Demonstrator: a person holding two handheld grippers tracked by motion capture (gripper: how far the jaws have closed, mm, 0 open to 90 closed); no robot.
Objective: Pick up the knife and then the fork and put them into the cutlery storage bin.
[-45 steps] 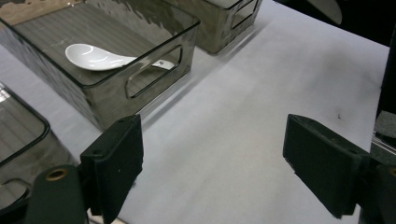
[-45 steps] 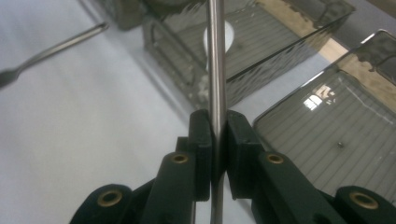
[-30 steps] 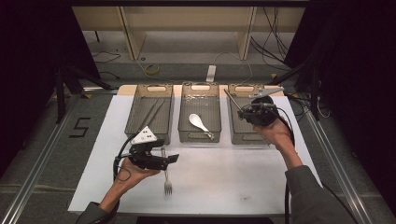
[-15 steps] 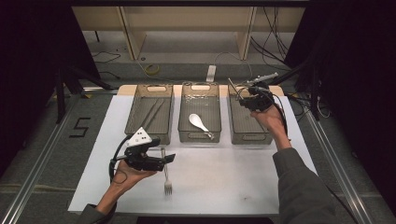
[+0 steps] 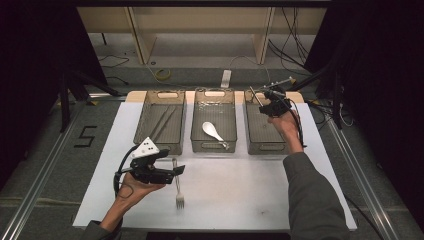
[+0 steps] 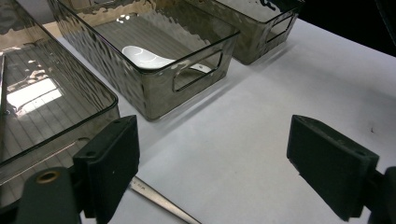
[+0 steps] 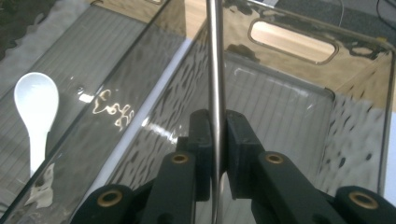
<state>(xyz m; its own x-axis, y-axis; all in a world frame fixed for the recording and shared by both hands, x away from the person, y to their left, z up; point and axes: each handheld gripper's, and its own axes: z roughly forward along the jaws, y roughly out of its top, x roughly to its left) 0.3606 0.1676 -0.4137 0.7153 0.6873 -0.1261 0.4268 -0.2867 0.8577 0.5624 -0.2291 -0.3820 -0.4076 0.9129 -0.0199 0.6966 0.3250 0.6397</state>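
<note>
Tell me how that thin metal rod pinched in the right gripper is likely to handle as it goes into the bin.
The metal rod looks stiff: it runs straight with no sag above the right gripper. Its smooth, shiny surface and the narrow pinch suggest it could slip or pivot between the pads. It seems round, so it would probably roll on the ribbed floor of the right bin once released.

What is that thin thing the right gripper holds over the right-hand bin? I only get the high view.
Observer: The right gripper view shows a thin metal rod. The right gripper is shut on it, with one black pad pressing on each side.
Operator: And has the left gripper got hold of the fork?
Observer: No. In the left gripper view the left gripper stands wide open. The fork lies flat on the white table, its handle running beside one pad, and nothing is pinched.
</note>
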